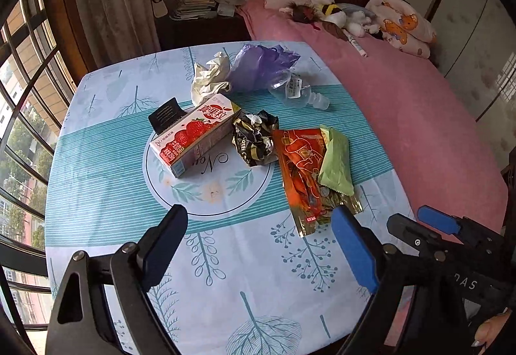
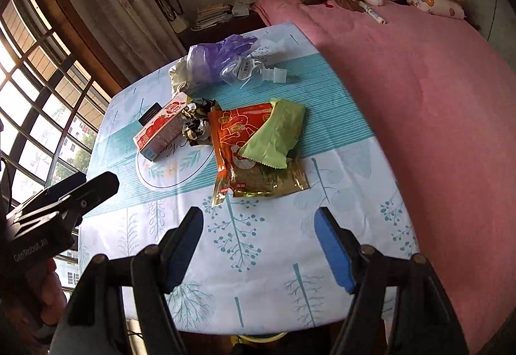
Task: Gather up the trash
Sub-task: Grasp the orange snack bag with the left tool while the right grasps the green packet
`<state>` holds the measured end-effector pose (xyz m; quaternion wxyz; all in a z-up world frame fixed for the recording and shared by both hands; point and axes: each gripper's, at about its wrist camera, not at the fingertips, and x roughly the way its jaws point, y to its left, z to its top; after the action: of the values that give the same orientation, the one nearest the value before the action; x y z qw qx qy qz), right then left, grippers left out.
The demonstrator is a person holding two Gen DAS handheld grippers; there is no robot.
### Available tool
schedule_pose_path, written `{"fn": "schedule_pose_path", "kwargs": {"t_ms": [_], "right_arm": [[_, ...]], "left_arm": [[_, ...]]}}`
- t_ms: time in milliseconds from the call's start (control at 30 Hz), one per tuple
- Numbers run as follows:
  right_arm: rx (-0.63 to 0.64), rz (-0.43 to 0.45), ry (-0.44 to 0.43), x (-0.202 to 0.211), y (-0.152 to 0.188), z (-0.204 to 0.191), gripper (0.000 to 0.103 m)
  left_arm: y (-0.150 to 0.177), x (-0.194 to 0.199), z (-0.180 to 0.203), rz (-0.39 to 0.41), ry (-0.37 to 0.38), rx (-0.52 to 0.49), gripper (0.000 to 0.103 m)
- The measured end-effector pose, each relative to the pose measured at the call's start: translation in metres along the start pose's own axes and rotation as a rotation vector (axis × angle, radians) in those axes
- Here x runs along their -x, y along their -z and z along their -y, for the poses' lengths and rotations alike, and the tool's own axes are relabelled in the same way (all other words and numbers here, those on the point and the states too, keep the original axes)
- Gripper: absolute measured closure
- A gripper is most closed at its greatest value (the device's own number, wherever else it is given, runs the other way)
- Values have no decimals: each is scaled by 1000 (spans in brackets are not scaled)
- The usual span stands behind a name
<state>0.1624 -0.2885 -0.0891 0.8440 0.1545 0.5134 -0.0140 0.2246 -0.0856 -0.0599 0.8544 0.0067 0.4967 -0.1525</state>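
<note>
Trash lies mid-table: a strawberry milk carton [image 1: 193, 135] [image 2: 159, 129] on its side, a crumpled black-and-gold wrapper [image 1: 254, 137] [image 2: 196, 121], an orange snack bag [image 1: 304, 174] [image 2: 238, 135] with a green packet [image 1: 337, 161] [image 2: 275, 132] on top. Farther back are crumpled paper [image 1: 211, 77], a purple plastic bag [image 1: 261, 64] [image 2: 219, 55] and a clear squashed bottle [image 1: 296, 90] [image 2: 254, 69]. My left gripper [image 1: 261, 219] hovers open over the near table, nothing between its fingers. My right gripper [image 2: 259, 216] is open too, short of the orange bag, and empty.
The table [image 1: 225, 274] wears a blue leaf-print cloth. A pink bed [image 1: 403, 116] with pillows and plush toys runs along its right. A barred window [image 1: 22, 129] and curtain stand left. A black comb-like object [image 1: 164, 116] lies behind the carton. A dark nightstand with papers [image 1: 196, 8] stands beyond.
</note>
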Motion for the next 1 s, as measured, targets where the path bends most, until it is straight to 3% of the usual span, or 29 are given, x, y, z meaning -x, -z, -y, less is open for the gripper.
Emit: {"fn": "schedule_pose_path", "kwargs": {"t_ms": [233, 433, 533, 633, 800, 1000], "right_arm": [[-26, -137, -57, -89, -66, 35, 32], [-32, -225, -64, -140, -86, 36, 32], [59, -208, -31, -144, -84, 25, 41], [140, -202, -8, -145, -83, 19, 59], [118, -214, -57, -141, -84, 37, 84], [99, -228, -107, -133, -79, 60, 87]], "left_arm": [[-27, -68, 11, -80, -47, 121, 14], [-30, -98, 7, -133, -65, 185, 14], [-29, -105, 4, -157, -57, 212, 14], [-28, -111, 5, -180, -36, 233, 14], [-30, -127, 15, -217, 7, 230, 14], [-28, -155, 25, -281, 59, 263, 14]]}}
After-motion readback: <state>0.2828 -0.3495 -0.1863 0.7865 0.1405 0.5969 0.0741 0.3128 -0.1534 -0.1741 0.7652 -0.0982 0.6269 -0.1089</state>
